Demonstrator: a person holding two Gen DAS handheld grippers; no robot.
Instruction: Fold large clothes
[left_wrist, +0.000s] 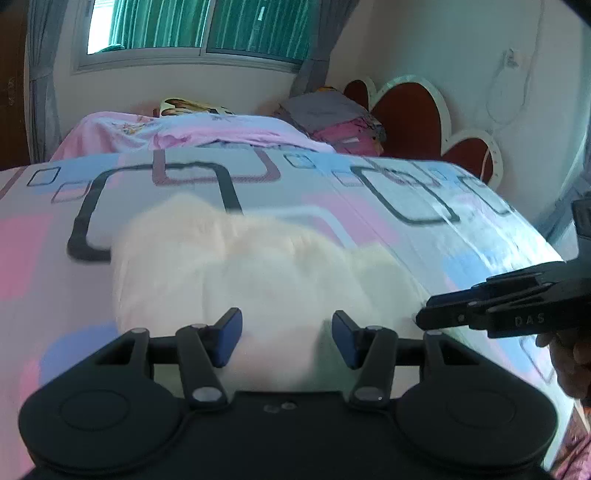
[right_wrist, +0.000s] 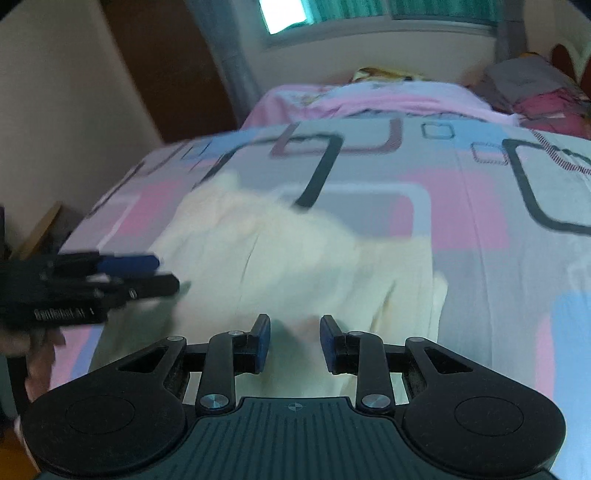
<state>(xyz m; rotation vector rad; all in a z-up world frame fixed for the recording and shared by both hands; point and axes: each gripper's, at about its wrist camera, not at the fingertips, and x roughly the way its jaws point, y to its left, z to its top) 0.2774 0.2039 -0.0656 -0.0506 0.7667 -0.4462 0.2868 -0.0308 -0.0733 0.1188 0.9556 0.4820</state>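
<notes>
garment: cream cloth (left_wrist: 236, 266) crumpled on bed (left_wrist: 406, 206) | left gripper (left_wrist: 286, 338) fingers: parted, empty | right gripper (right_wrist: 294, 341) fingers: narrow gap, empty

Cream garment (left_wrist: 236, 266) ahead of the left gripper (left_wrist: 287, 338): soft matt cloth, looks slightly fuzzy, though blur hides the weave. Bedsheet (left_wrist: 369, 206) under it is smooth printed cloth with a faint sheen toward the right gripper (right_wrist: 294, 341). Both grippers are matt black plastic with blue pads (right_wrist: 263, 341) and shiny metal pivot screws (right_wrist: 215, 400).
</notes>
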